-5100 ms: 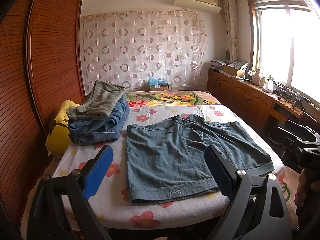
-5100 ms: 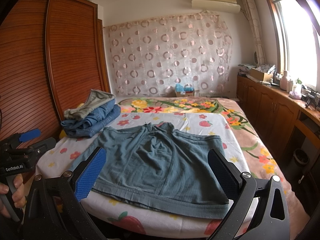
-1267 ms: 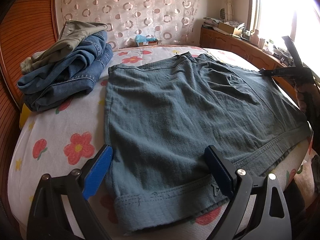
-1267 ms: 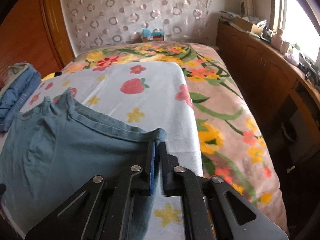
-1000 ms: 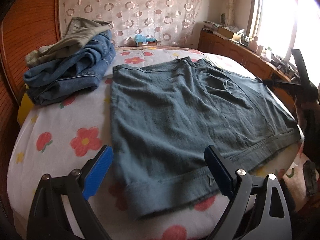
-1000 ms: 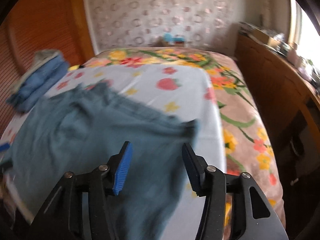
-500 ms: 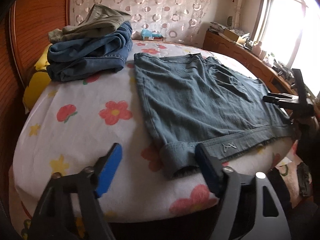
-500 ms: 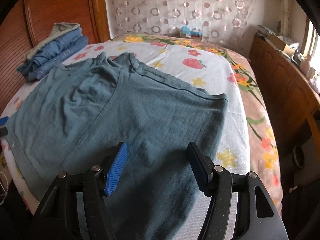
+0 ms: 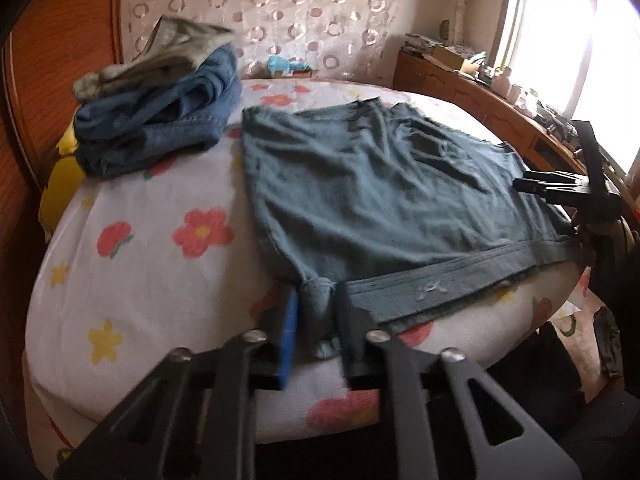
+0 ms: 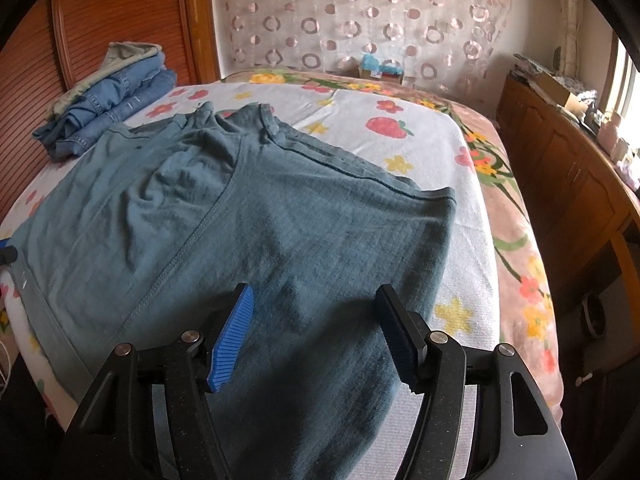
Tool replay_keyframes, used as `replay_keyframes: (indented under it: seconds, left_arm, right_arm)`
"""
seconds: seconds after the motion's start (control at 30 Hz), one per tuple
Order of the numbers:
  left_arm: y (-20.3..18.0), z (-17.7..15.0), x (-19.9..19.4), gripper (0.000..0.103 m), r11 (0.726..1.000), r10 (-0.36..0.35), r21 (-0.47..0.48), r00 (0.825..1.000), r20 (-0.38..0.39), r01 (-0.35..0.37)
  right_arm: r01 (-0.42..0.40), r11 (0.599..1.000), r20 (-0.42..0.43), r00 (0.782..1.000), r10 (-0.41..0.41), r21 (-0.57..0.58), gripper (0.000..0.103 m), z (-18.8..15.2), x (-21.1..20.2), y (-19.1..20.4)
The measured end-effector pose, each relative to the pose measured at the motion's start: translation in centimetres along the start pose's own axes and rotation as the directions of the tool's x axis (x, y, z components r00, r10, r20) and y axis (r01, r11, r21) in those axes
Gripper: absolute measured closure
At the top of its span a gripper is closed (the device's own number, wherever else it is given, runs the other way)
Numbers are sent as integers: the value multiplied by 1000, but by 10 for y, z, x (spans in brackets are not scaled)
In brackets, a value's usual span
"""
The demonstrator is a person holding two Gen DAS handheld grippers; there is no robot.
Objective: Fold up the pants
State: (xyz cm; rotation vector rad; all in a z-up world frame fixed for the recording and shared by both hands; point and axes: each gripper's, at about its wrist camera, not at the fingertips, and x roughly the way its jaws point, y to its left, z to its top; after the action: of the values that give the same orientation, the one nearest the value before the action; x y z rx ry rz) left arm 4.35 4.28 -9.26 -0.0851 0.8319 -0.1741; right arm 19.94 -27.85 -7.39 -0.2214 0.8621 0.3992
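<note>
Your left hand-held gripper [image 9: 316, 312] pinches the pants [image 9: 372, 192] at their near-left hem corner, by the bed [image 9: 132, 280] edge; your right hand-held gripper [image 10: 316, 328] hovers open over their right side.

Teal pants [image 9: 360, 184] on white flower-print sheet [image 9: 132, 264]; blue jeans [image 9: 160, 124]; circle-patterned curtain [image 10: 360, 16].
</note>
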Motion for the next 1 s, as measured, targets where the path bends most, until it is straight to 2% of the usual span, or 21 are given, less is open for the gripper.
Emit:
replay_keyframes:
  seconds: [0.33,0.43,0.53,0.7,1.0]
  left_arm:
    - [-62,58,-19,99,984,-106,152,991,82,93]
    - [-81,71,-14,99,974,-142,187,987,81,125]
    - [-99,84,-6,99,962,-206,195,977,56,191]
    - [-123,101,0,99,947,-255,215,966,48,239]
    - [-162,116,8,99,927,-278,274,960,38,257]
  right_arm:
    - [-9,1000,-4,1000,9,2,36,1,1,2]
    - [-10,1000,-3,1000,10,1,36,1,1,2]
    - [-7,1000,2,1000,7,7,36,0,0,1]
    - [-22,999,35,999,20,43,36,-1,-6,-7]
    - [-22,998,107,994,16,64,40,-10,-47,-15]
